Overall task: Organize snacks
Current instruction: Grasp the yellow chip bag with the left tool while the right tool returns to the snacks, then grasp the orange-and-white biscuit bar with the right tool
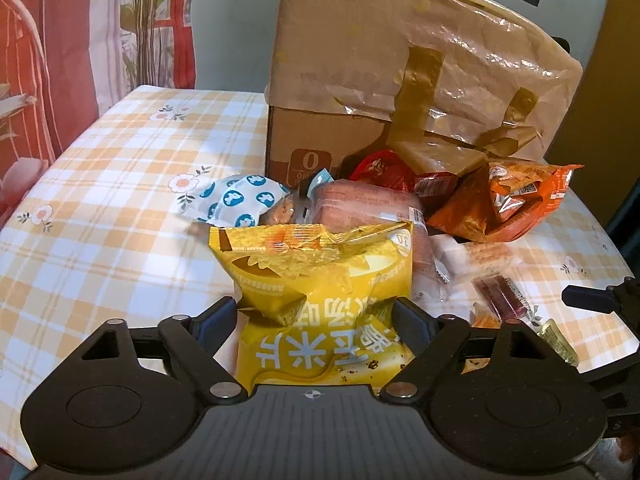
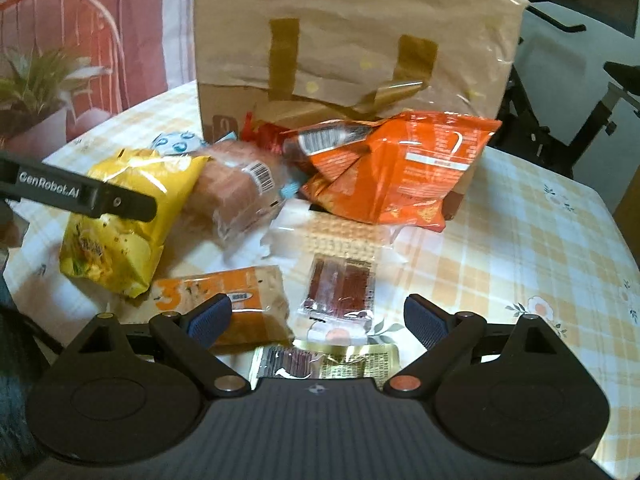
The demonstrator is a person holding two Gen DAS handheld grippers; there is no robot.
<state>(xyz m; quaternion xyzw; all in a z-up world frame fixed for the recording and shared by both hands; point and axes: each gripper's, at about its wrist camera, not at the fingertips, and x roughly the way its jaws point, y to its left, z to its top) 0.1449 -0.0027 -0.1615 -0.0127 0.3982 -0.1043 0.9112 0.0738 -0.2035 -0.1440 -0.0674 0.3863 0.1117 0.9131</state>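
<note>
1. Left wrist view: your left tool [image 1: 316, 312] is wide open, and the yellow chip bag [image 1: 316, 276] sits right between its two fingers. The pads look like they are at the bag's sides, but I see no squeeze yet. The bag's long side runs straight away from you, toward the brown paper bag [image 1: 420, 68] at the back of the tabletop [image 1: 120, 184]. Your left hand is the near one for this bag.

2. Right wrist view: your right tool [image 2: 318, 316] is wide open too and holds nothing. The small dark red snack pack [image 2: 340, 284] lies flat just ahead, between the fingers. Its long side points away from you. The yellow chip bag [image 2: 132, 216] is off to the left, under the other tool's finger [image 2: 80, 196]. The big orange bag [image 2: 400, 168] leans by the paper bag, farther back.
</note>
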